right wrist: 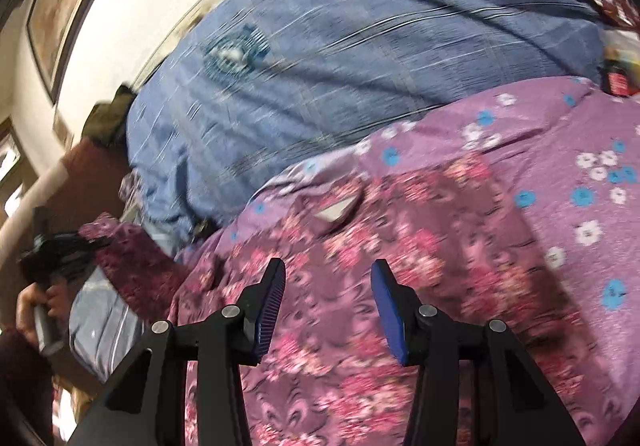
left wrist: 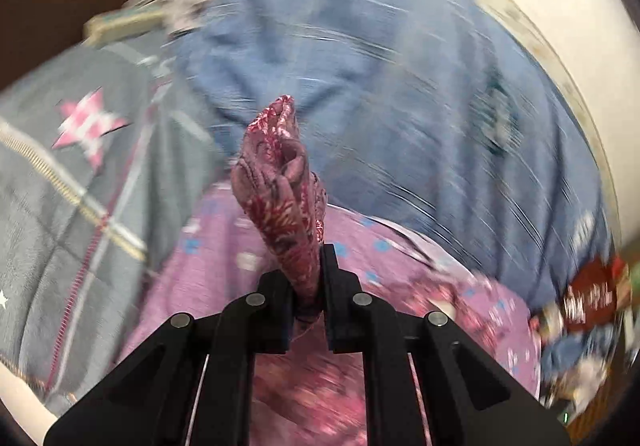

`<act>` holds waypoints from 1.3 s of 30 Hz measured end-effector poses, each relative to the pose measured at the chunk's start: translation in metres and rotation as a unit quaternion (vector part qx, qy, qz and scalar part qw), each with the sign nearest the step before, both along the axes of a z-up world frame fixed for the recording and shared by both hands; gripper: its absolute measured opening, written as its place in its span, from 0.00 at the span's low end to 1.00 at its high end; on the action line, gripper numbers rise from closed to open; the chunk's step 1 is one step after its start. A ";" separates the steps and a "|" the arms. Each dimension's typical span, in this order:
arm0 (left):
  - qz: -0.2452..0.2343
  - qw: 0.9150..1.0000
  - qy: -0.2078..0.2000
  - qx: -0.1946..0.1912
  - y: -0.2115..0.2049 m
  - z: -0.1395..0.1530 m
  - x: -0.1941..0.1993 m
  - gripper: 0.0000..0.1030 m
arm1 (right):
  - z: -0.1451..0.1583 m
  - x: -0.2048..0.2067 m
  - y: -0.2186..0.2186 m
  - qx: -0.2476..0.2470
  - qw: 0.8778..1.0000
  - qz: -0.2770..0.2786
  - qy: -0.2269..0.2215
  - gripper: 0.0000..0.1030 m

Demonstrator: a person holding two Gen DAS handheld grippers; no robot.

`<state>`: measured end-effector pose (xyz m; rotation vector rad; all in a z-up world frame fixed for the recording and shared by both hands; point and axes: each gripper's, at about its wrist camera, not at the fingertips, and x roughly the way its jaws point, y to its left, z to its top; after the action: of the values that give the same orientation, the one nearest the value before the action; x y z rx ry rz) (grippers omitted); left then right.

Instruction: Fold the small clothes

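A maroon floral garment (right wrist: 384, 286) lies spread on a purple flowered sheet (right wrist: 560, 174). My left gripper (left wrist: 306, 286) is shut on a bunched corner of the floral garment (left wrist: 280, 186) and holds it lifted above the bed. In the right wrist view the left gripper (right wrist: 60, 250) shows at far left with that cloth stretched from it. My right gripper (right wrist: 328, 306) is open and empty, its blue pads (right wrist: 272, 310) hovering just over the spread garment. Both views are motion-blurred.
A blue checked bedcover (left wrist: 400, 86) fills the far side of the bed. A grey quilt with a pink star (left wrist: 80, 166) lies at left. A white wall (right wrist: 160, 6) and a framed picture (right wrist: 60, 6) are behind. Dark red items (left wrist: 592, 298) sit at right.
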<state>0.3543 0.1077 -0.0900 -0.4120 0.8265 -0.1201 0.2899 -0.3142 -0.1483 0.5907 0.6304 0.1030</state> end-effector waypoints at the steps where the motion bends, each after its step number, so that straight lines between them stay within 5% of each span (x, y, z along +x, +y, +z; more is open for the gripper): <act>1: -0.018 1.000 -0.005 0.005 -0.020 0.008 -0.003 0.09 | -0.001 -0.001 -0.010 0.009 1.000 -0.011 0.000 0.46; 9: -0.164 0.986 -0.017 0.027 -0.180 0.046 -0.038 0.09 | -0.011 -0.016 -0.091 0.102 0.990 -0.096 0.001 0.46; 16: -0.238 0.971 0.027 0.010 -0.298 0.009 -0.042 0.09 | -0.010 -0.033 -0.128 0.102 0.985 -0.139 -0.014 0.46; 18: -0.256 0.965 0.066 -0.004 -0.321 -0.013 -0.041 0.31 | -0.010 -0.032 -0.130 0.094 0.986 -0.139 -0.010 0.46; 20: -0.287 0.951 0.106 -0.031 -0.330 -0.034 -0.045 0.39 | -0.011 -0.029 -0.131 0.092 0.987 -0.133 -0.004 0.46; 24: -0.310 0.946 0.086 -0.034 -0.315 -0.030 -0.058 0.48 | -0.015 -0.020 -0.122 0.106 0.989 -0.101 0.007 0.51; 26: -0.287 0.956 0.053 -0.020 -0.283 -0.018 -0.056 0.63 | -0.016 -0.015 -0.112 0.105 0.991 -0.082 0.013 0.52; 29: -0.235 0.971 0.029 0.026 -0.236 -0.014 -0.041 0.65 | -0.025 0.000 -0.093 0.100 0.993 -0.047 0.042 0.59; 34: -0.126 0.988 0.053 0.075 -0.149 -0.042 -0.012 0.65 | -0.045 0.030 -0.077 0.064 0.992 -0.035 0.103 0.68; 39: -0.068 0.989 0.096 0.094 -0.105 -0.086 -0.004 0.65 | -0.067 0.048 -0.058 0.052 0.987 -0.013 0.152 0.64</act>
<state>0.3507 0.0027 -0.1763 -0.1909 1.0458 -0.1295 0.3383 -0.3724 -0.2153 0.7219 0.9179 0.0214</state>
